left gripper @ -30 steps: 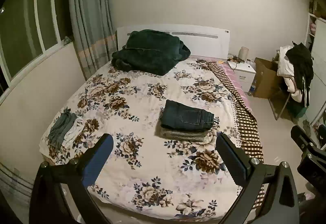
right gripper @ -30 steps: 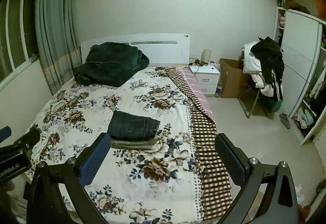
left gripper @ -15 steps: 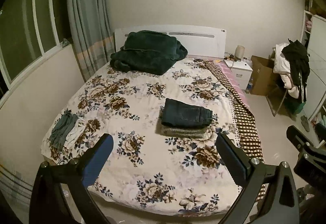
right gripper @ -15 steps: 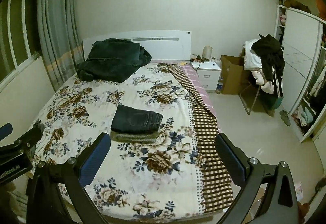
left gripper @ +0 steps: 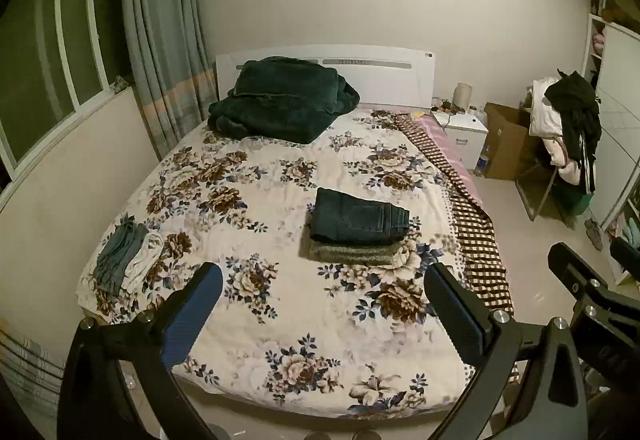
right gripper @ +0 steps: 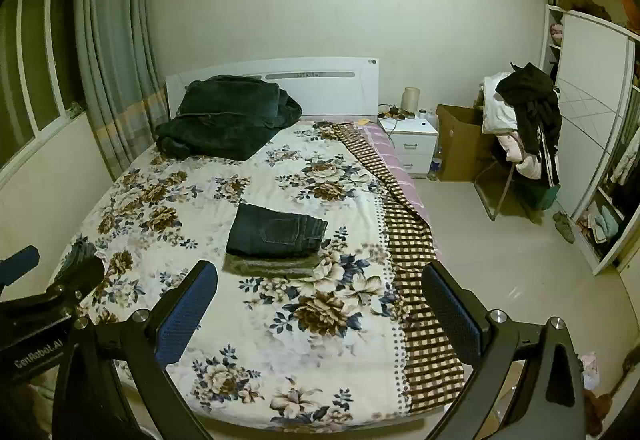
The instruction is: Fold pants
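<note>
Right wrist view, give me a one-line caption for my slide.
Open right gripper above a floral bedspread, where folded dark jeans sit stacked on folded grey pants.

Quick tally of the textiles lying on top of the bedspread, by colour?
Dark blue folded jeans: 1
Olive-grey folded garment under the jeans: 1
Dark green blanket by the headboard: 1
Grey-green small cloth at the left edge: 1
White small cloth beside it: 1
Total: 5

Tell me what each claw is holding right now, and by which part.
Nothing is held. The left claw and right claw are both open and empty, above the foot of the bed; the folded jeans lie untouched.
</note>
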A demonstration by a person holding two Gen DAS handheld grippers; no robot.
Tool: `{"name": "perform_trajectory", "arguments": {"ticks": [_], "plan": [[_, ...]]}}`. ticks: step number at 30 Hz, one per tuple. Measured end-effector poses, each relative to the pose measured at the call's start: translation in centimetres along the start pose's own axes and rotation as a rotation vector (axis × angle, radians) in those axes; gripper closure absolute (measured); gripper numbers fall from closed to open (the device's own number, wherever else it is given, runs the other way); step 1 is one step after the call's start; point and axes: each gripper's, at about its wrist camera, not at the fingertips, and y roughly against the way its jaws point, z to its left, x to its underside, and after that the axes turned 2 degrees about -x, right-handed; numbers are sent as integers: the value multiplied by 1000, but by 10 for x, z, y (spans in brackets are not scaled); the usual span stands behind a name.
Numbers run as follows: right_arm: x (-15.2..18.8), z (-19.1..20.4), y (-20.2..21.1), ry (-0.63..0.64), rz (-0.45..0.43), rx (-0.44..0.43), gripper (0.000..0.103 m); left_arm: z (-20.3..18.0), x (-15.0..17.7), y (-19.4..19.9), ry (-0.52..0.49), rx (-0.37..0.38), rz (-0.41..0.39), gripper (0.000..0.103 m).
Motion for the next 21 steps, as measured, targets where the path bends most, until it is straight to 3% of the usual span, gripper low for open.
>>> {"name": "perform_trajectory", "arguments": {"ticks": [21], "plan": [[-2,5,-5,-2,7,-13,0,7,-2,-1,4,-1,-5,0]]}}
